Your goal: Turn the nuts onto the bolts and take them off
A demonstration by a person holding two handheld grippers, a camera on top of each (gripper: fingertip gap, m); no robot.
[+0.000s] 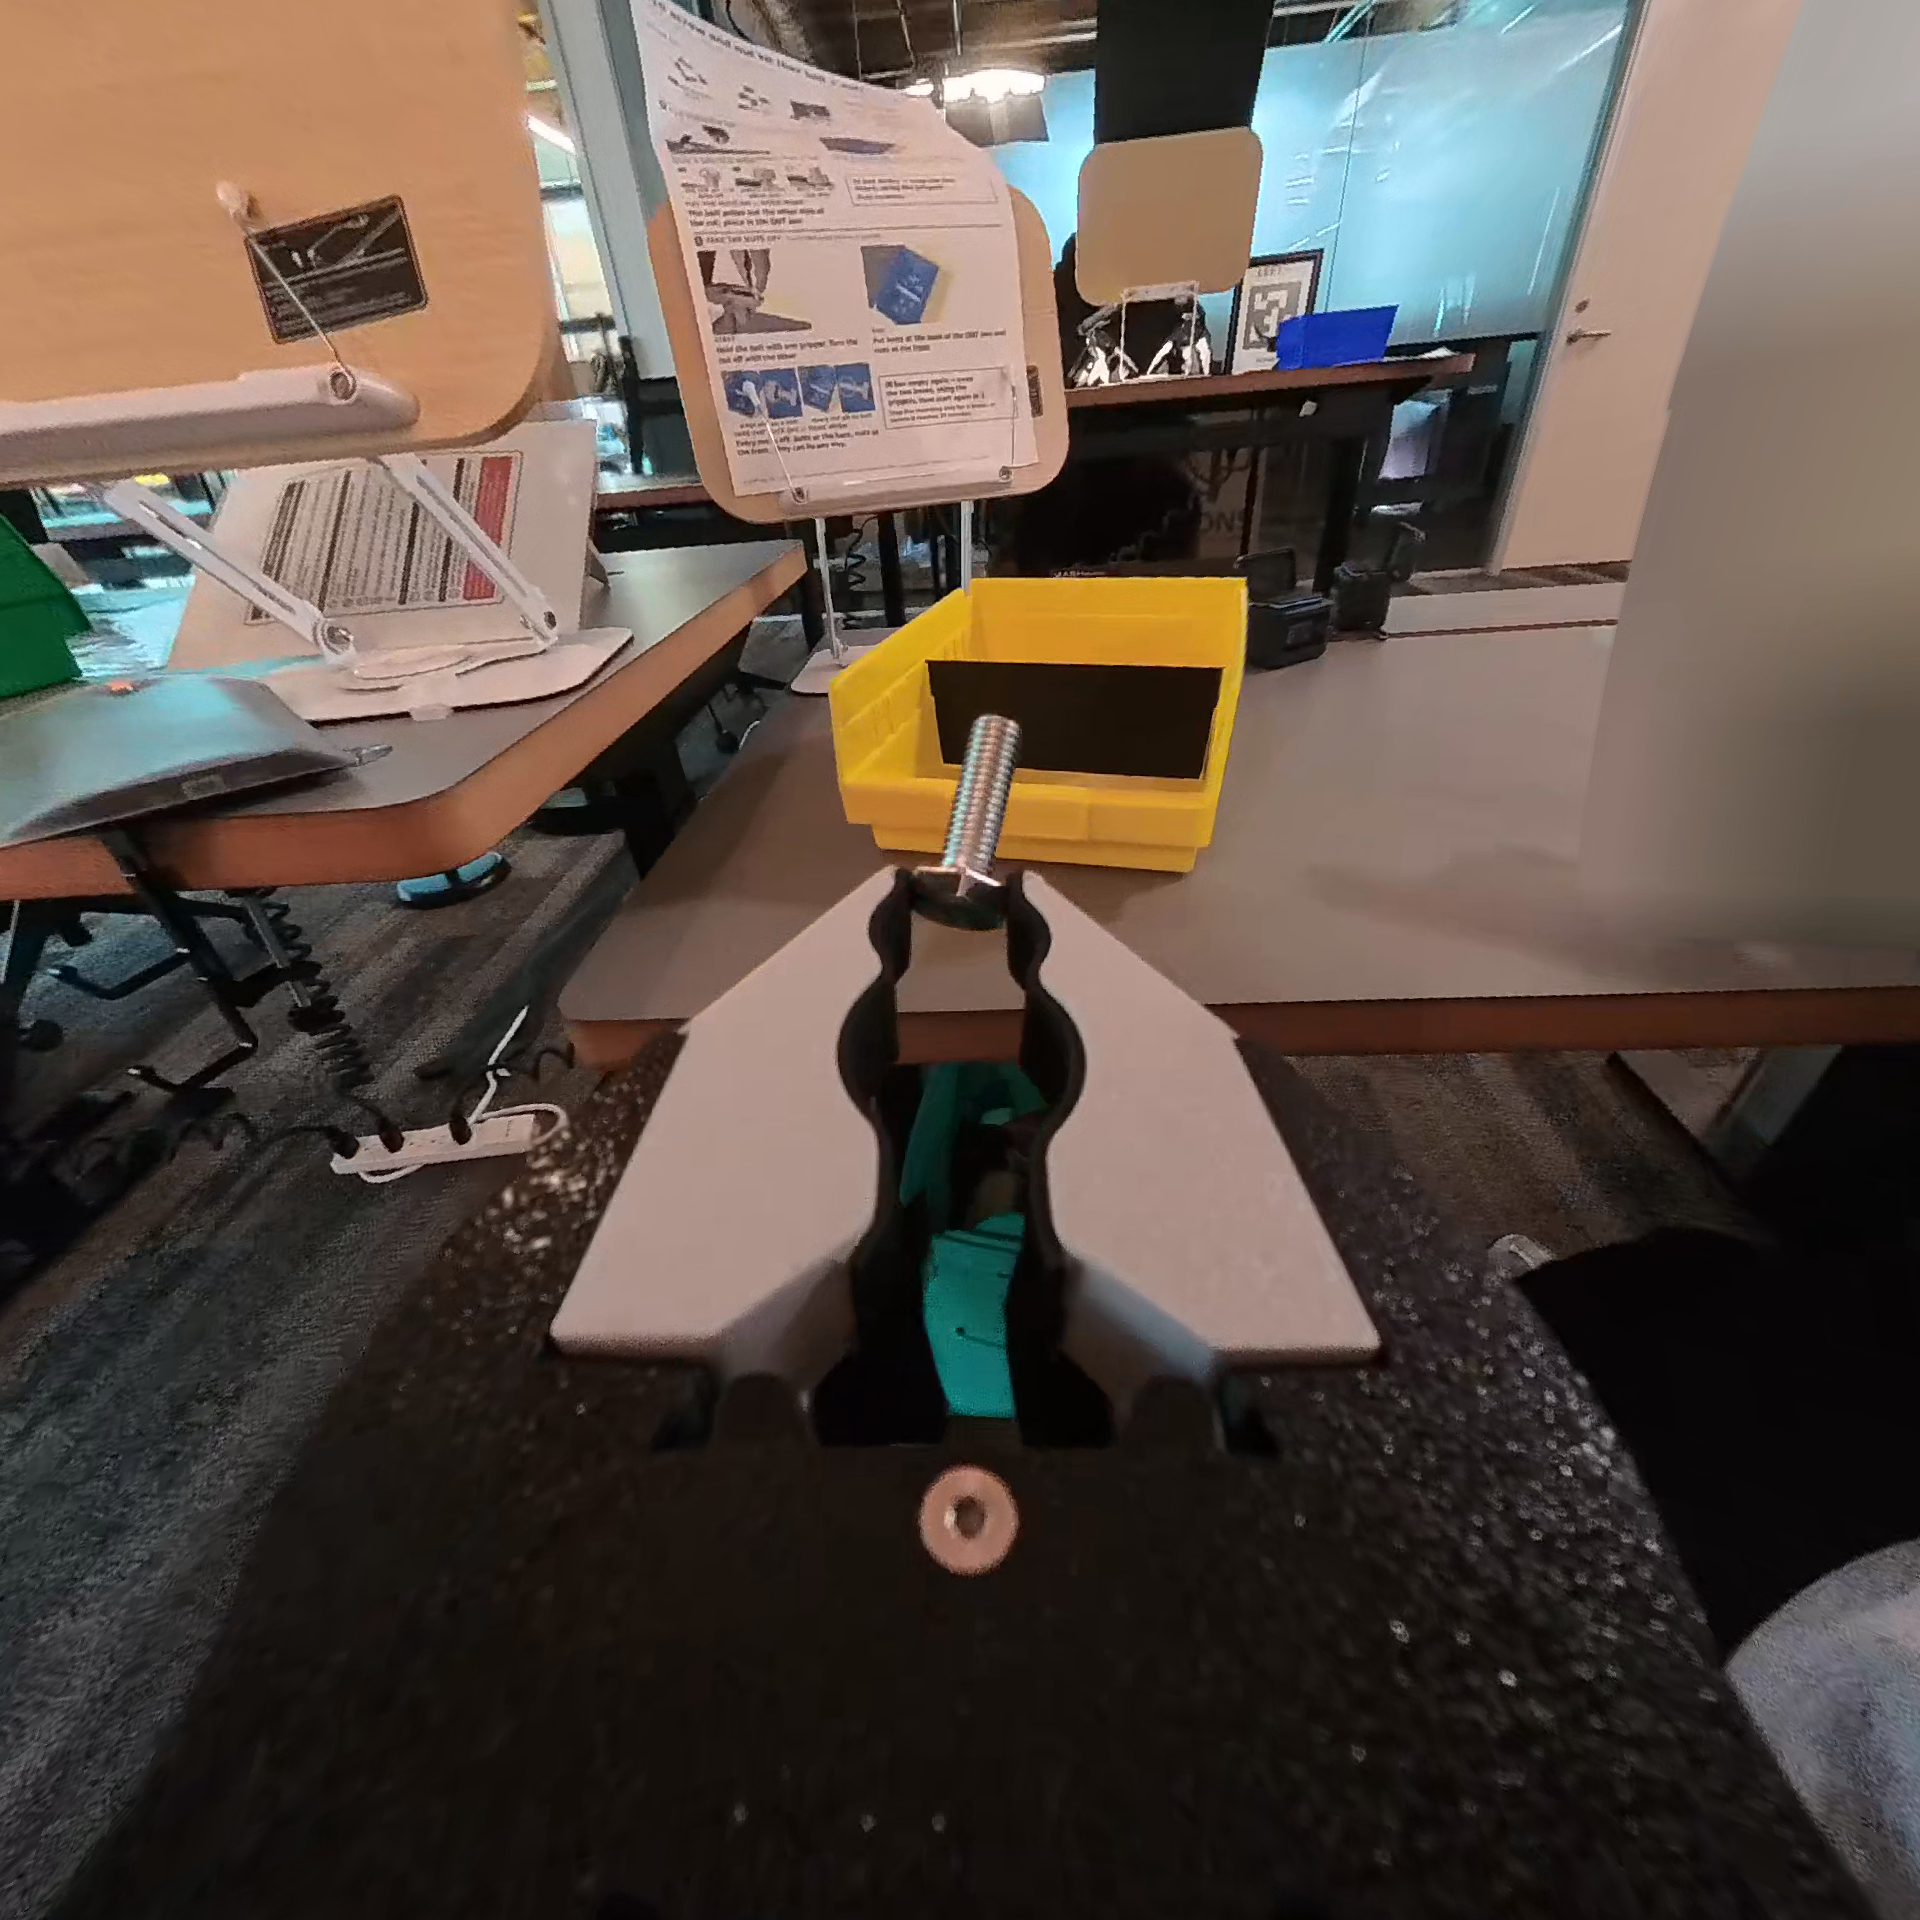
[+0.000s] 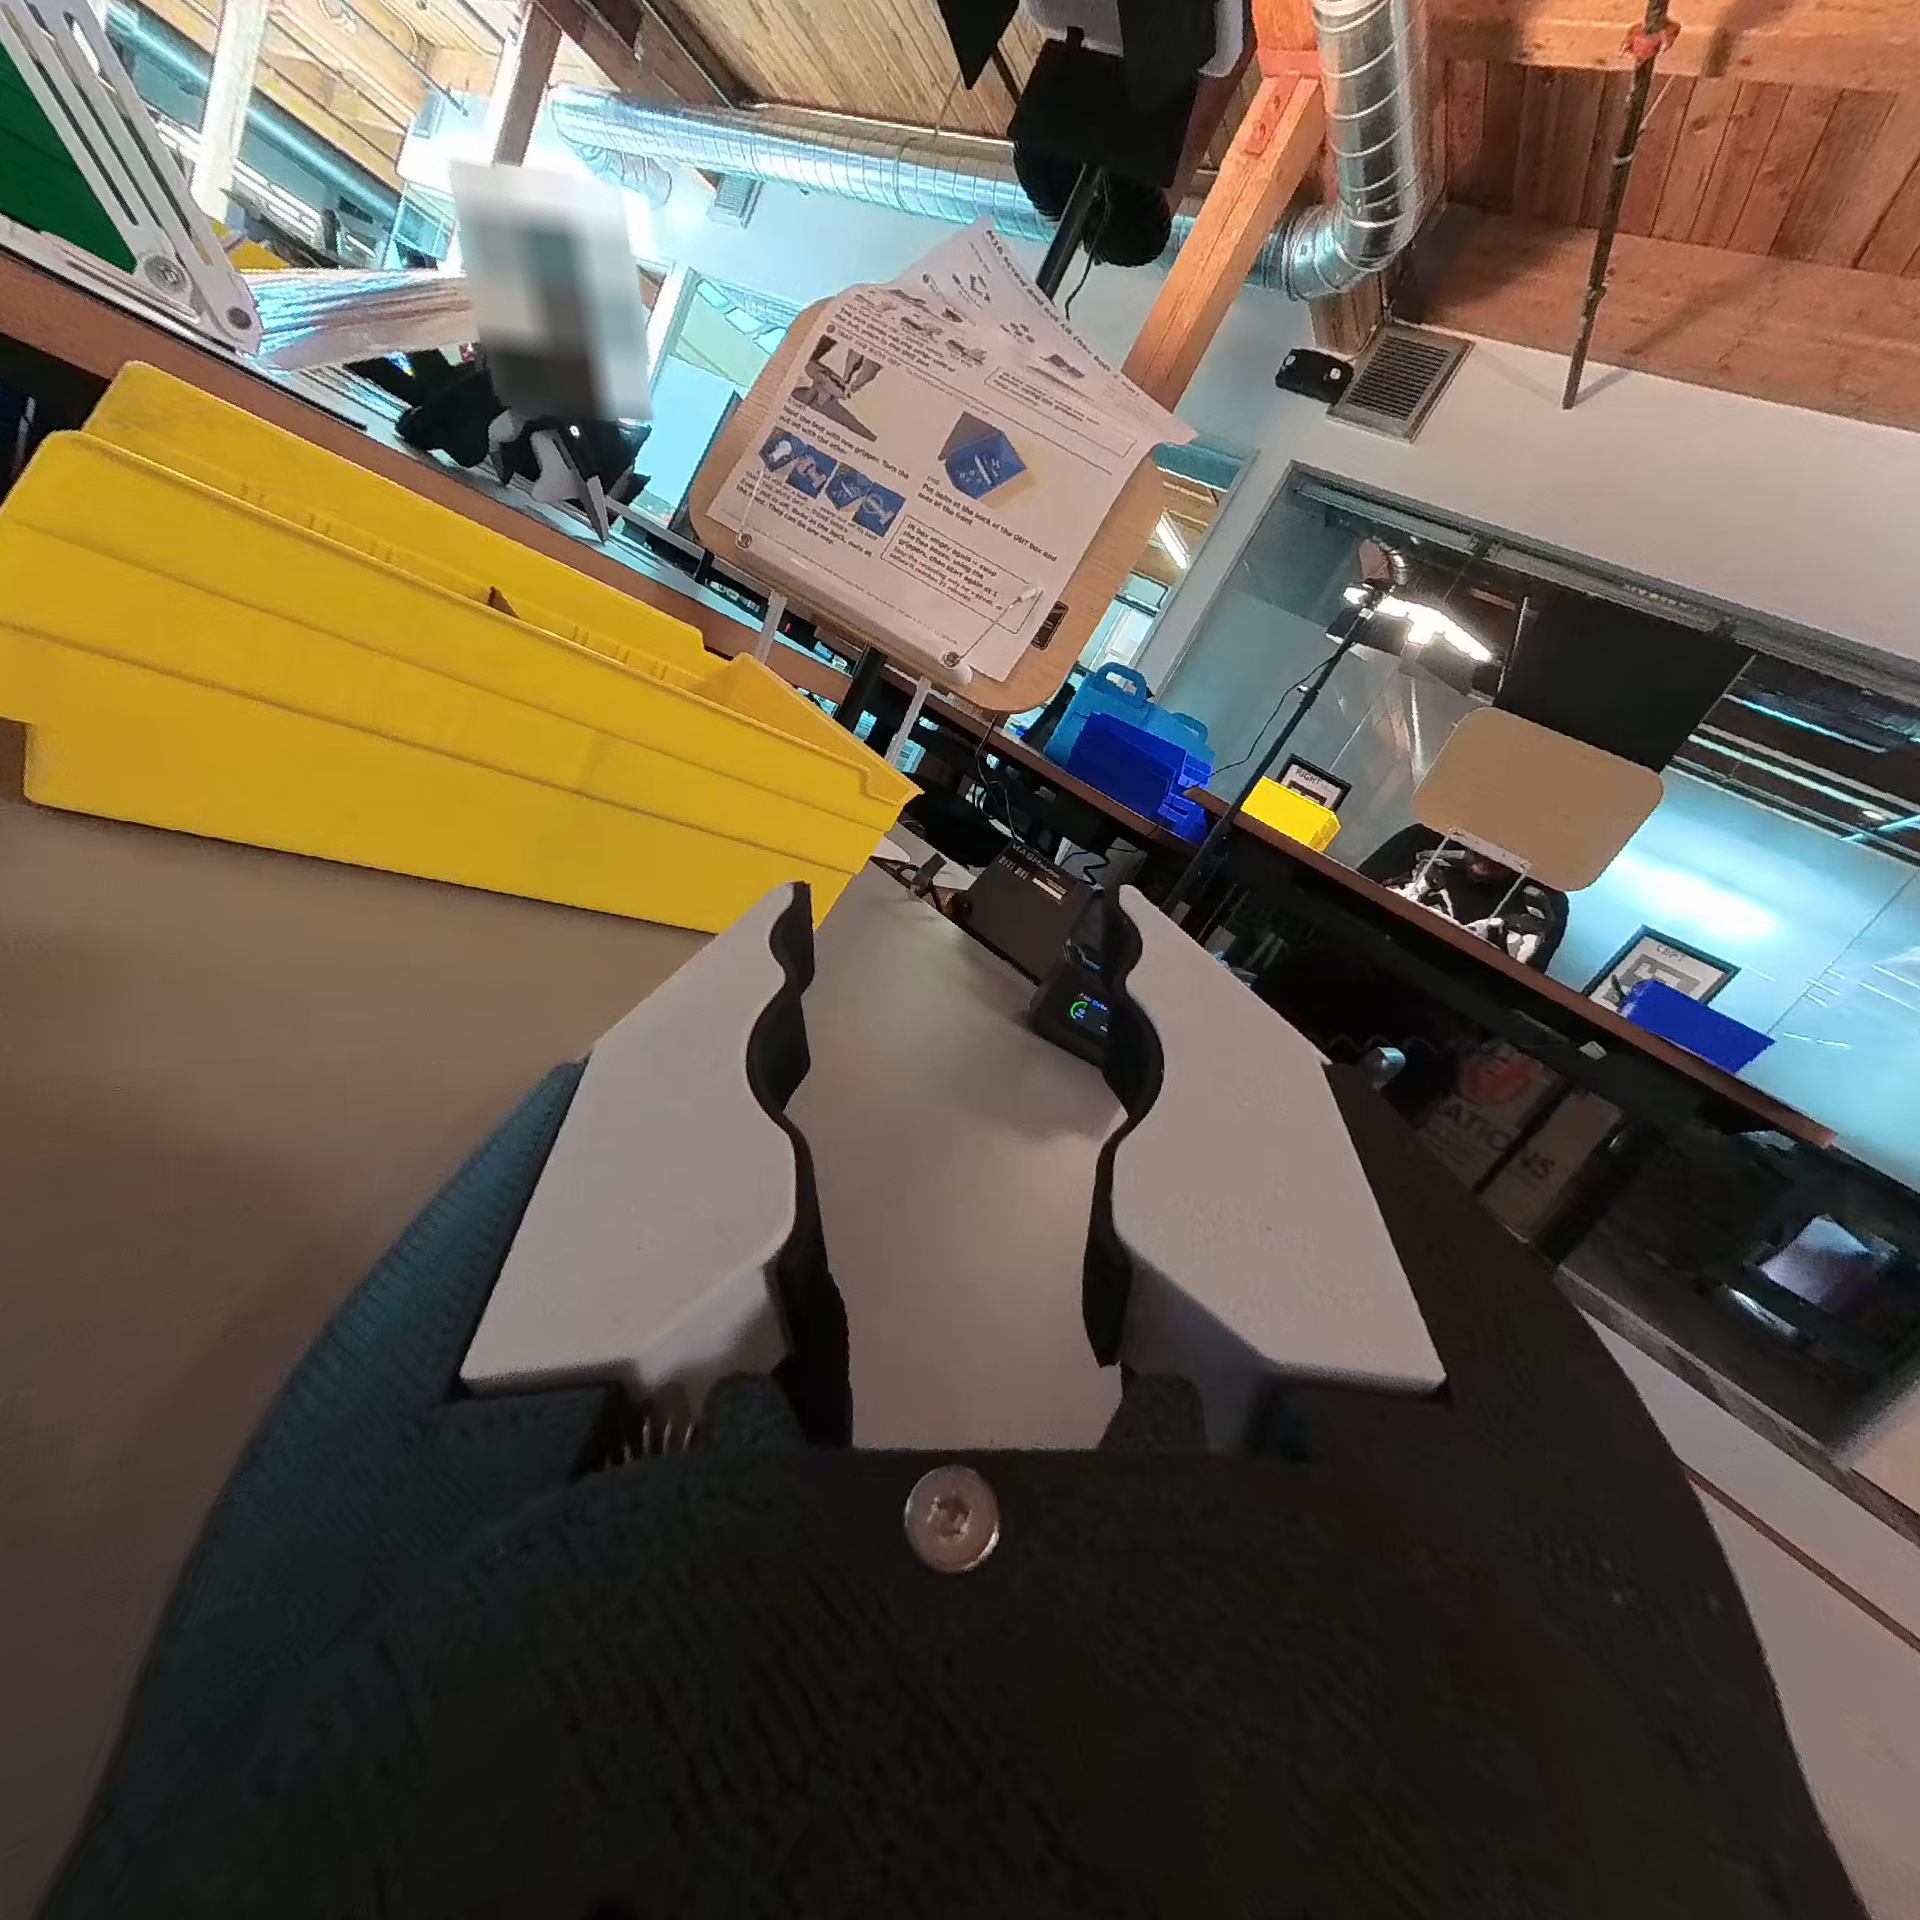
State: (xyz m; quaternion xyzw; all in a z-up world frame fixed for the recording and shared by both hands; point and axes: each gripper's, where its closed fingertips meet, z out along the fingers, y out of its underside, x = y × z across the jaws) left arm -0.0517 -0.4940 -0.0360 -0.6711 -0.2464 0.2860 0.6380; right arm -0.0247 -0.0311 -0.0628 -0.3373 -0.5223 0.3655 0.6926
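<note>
In the left wrist view my left gripper [image 1: 958,896] is shut on the head of a silver bolt [image 1: 977,790]. The bolt's threaded shank points up and forward, bare, with no nut on it. It is held in front of the table's near edge, before a yellow bin [image 1: 1039,821] with a black divider [image 1: 1075,717]. In the right wrist view my right gripper [image 2: 961,920] is open and empty, tilted, low over the grey table [image 2: 260,1039]. The yellow bin [image 2: 416,748] lies to its left. No nut shows in either view.
An instruction sheet on a wooden stand [image 1: 852,312] stands behind the bin; it also shows in the right wrist view [image 2: 935,520]. A small black device [image 2: 1075,1013] sits on the table ahead of the right gripper. Another desk [image 1: 364,748] stands to the left. Blue bins [image 2: 1132,758] sit on a far table. My hands' fingertips stand some 45 cm from each other.
</note>
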